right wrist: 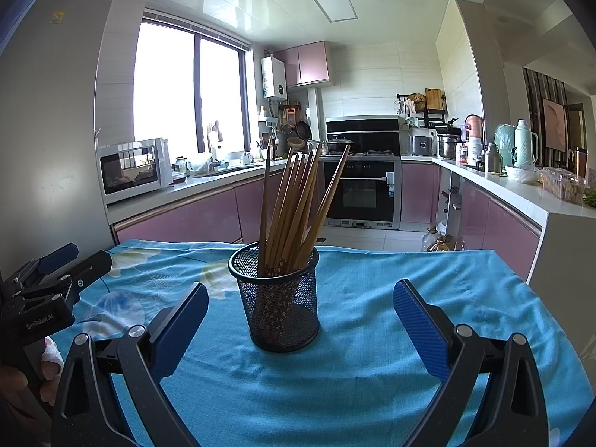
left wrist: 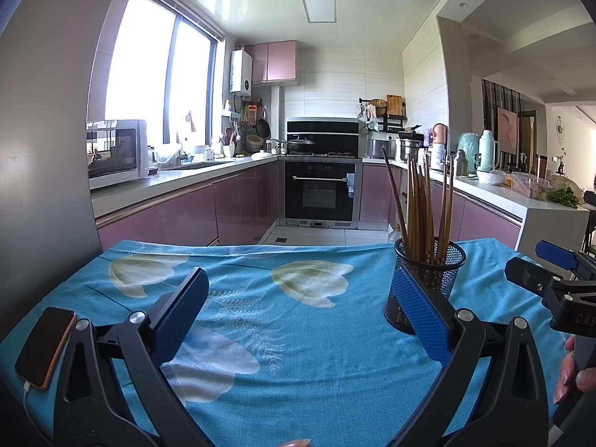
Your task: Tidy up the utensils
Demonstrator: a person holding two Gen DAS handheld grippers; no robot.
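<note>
A black mesh cup (right wrist: 280,305) stands upright on the blue flowered cloth (right wrist: 372,335). Several brown chopsticks (right wrist: 294,208) stand in it, fanned out. My right gripper (right wrist: 301,290) is open and empty, with the cup just beyond and between its blue fingers. In the left wrist view the cup (left wrist: 428,283) stands at the right, behind the right finger of my left gripper (left wrist: 298,279), which is open and empty over the cloth (left wrist: 298,335). The right gripper shows at the far right (left wrist: 551,272) and the left gripper at the far left (right wrist: 56,272).
A phone (left wrist: 44,346) on a cable lies at the cloth's left edge. Beyond the table's far edge is a kitchen with pink cabinets, an oven (left wrist: 320,193), a microwave (left wrist: 115,152) and crowded counters (right wrist: 521,182). A grey fridge (right wrist: 44,130) stands at the left.
</note>
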